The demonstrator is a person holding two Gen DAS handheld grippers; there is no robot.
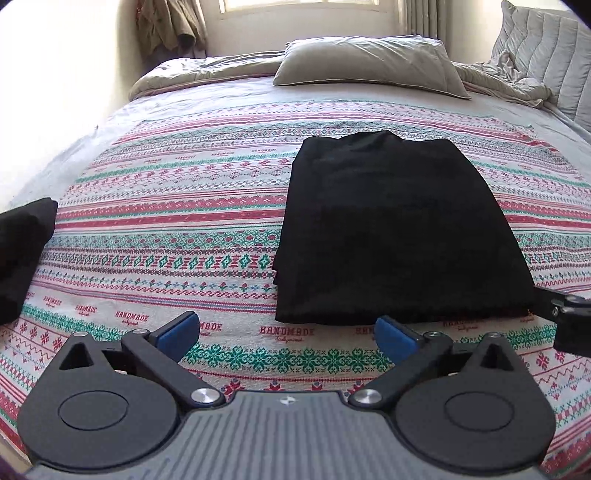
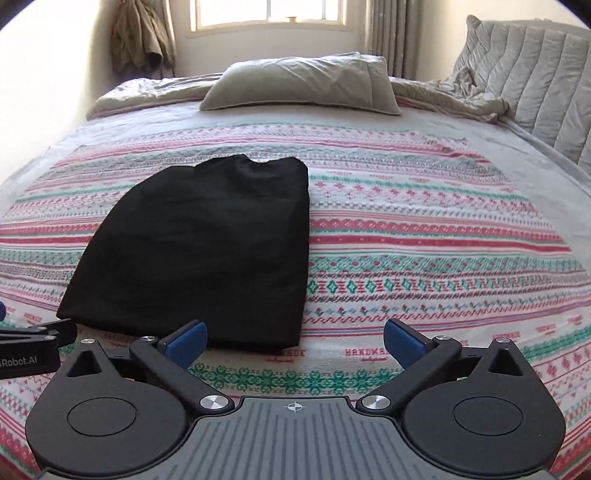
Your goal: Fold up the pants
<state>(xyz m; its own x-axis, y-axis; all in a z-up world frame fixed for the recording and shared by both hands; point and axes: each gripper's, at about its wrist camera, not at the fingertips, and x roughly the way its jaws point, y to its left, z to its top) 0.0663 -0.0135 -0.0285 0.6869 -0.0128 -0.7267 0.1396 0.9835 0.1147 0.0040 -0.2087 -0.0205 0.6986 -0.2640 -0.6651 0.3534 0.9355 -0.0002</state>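
a: where are the pants [image 1: 399, 229] right now?

b: you have them lying folded into a compact black rectangle on the bed [image 1: 155, 206], flat on the patterned spread [image 2: 424, 236]. in your left wrist view they sit ahead and to the right of your left claw [image 1: 287, 332]; in your right wrist view they sit ahead and to the left of your right claw [image 2: 295, 336].

a: are you holding them with either claw?

b: no. your left claw is spread wide, its blue pads [image 1: 181, 328] apart over bare spread, pinching nothing. your right claw is spread just as wide. its left pad [image 2: 186, 339] appears against the near edge of the pants, but i cannot tell whether it touches the cloth.

a: any containers in sight, and anything in them?

b: none that i can make out. the pants rest straight on the spread, not inside anything.

a: what else lies on the bed?

b: a grey pillow [image 2: 306, 81] at the far end, with a rumpled blanket [image 2: 454, 92] beside it toward the padded headboard [image 2: 535, 85]. a second dark cloth [image 1: 22, 254] shows at the left edge of your left wrist view, well apart from the pants. beyond the bed there is a window [image 2: 269, 14], and a beige garment [image 2: 140, 40] hangs on the wall to its left.

a: do your claws see each other?

b: yes, each shows at the edge of the other's view, close by the near corners of the pants.
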